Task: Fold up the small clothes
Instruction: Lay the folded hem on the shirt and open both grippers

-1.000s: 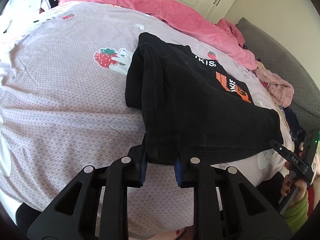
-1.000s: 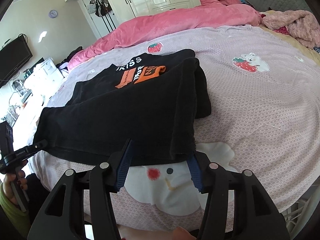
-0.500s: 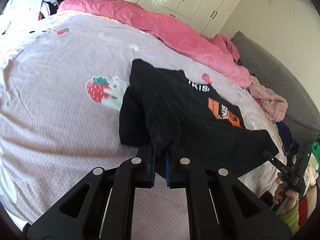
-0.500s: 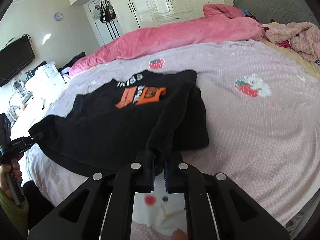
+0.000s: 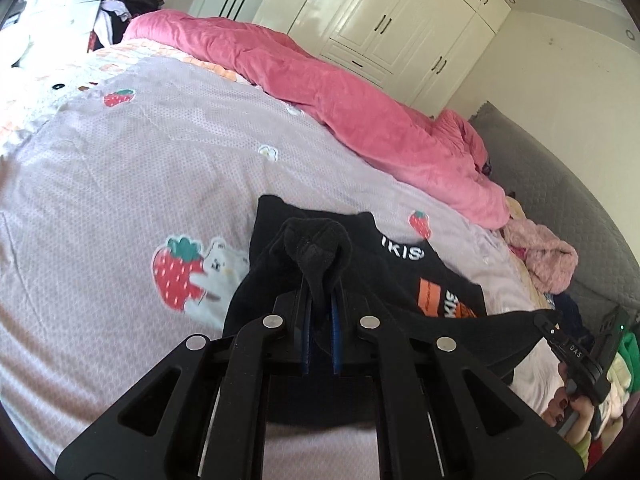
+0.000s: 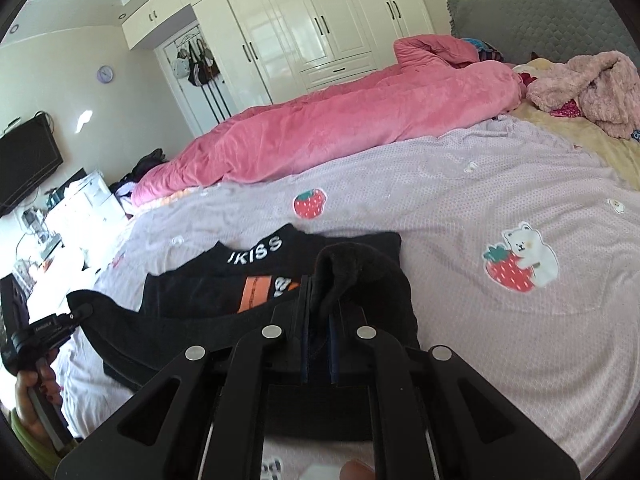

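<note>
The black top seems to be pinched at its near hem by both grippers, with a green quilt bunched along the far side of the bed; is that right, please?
Not quite: the quilt is pink, not green, as the right wrist view shows. The rest holds: the left gripper and right gripper each pinch the near hem of the black top.

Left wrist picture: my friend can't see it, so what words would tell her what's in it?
The left gripper is shut on a bunched corner of a black shirt with orange patches, lifting it off a lilac strawberry-print bedspread. A pink duvet lies behind, and white wardrobes stand beyond.
</note>
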